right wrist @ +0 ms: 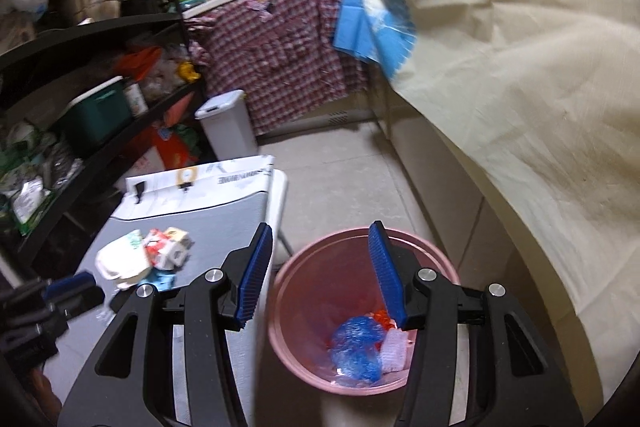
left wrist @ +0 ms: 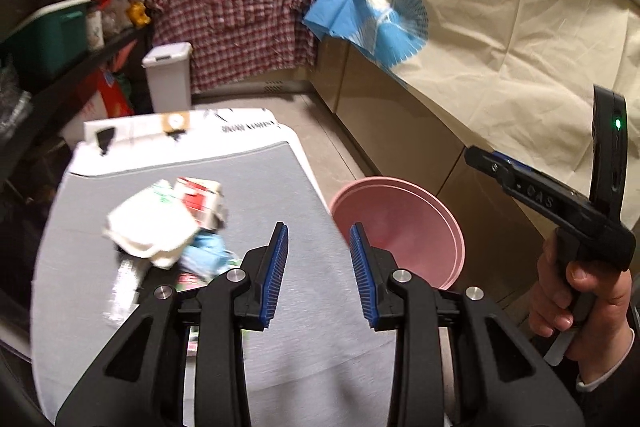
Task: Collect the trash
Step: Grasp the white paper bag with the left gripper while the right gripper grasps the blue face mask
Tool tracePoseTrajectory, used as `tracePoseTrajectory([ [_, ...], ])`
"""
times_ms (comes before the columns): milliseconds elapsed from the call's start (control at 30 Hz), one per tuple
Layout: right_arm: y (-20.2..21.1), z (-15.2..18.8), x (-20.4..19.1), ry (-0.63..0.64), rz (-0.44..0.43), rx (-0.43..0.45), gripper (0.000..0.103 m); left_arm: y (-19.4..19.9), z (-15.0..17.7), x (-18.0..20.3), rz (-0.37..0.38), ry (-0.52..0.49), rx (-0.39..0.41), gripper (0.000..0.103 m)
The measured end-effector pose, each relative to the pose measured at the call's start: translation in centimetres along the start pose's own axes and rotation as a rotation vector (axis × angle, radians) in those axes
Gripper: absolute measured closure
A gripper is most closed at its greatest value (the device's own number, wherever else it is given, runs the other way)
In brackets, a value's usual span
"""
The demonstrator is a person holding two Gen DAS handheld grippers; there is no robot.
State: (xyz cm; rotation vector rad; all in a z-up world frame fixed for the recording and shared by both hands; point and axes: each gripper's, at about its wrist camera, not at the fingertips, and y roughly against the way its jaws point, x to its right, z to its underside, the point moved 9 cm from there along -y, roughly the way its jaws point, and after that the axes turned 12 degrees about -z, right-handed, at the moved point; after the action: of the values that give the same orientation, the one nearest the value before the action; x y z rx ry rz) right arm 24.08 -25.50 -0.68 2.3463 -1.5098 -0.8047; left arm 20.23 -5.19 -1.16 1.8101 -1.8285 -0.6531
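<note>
A pile of trash (left wrist: 168,227) lies on the grey table (left wrist: 280,307): a white crumpled paper, a red-and-white carton and a blue wrapper. The pile also shows in the right wrist view (right wrist: 148,255). A pink bin (left wrist: 400,223) stands on the floor to the right of the table. In the right wrist view the bin (right wrist: 288,307) holds a blue plastic bag (right wrist: 356,347) and other scraps. My left gripper (left wrist: 319,267) is open and empty over the table, right of the pile. My right gripper (right wrist: 320,271) is open and empty above the bin.
A white lidded bin (left wrist: 168,75) stands on the floor behind the table. Black shelves (left wrist: 60,47) full of goods line the left. A counter draped with cream cloth (left wrist: 500,47) and a checked shirt (left wrist: 240,19) bounds the right and back.
</note>
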Motion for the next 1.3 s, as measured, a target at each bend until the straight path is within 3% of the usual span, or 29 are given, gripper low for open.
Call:
tracePoseTrajectory([
  [67, 0.4, 0.3, -1.5, 0.019, -0.026, 0.005, 0.055, 0.8, -0.5, -1.5, -0.015, -0.004, 0.013, 0.071],
  [333, -0.8, 1.8, -7.3, 0.101, -0.136, -0.016, 0.074, 3.1, -2.5, -9.4, -0.085, 0.057, 0.056, 0.072],
  [500, -2.9, 3.1, -11.2, 0.136, -0.206, -0.044, 0.08, 2.0, -1.8, -13.8, -0.101, 0.17, 0.057, 0.072],
  [800, -8.3, 7.0, -17.4, 0.221, -0.287, -0.131, 0.08, -2.6, 1.2, -16.1, -0.09, 0.233, -0.029, 0.074],
  [1233, -15.4, 10.2, -18.5, 0.253, -0.31, -0.259, 0.079, -8.3, 3.1, -17.4, -0.048, 0.291, -0.128, 0.074],
  [1300, -16.5, 10.6, -18.9, 0.259, -0.323, -0.284, 0.075, -9.2, 3.3, -17.5, -0.044, 0.298, -0.141, 0.074],
])
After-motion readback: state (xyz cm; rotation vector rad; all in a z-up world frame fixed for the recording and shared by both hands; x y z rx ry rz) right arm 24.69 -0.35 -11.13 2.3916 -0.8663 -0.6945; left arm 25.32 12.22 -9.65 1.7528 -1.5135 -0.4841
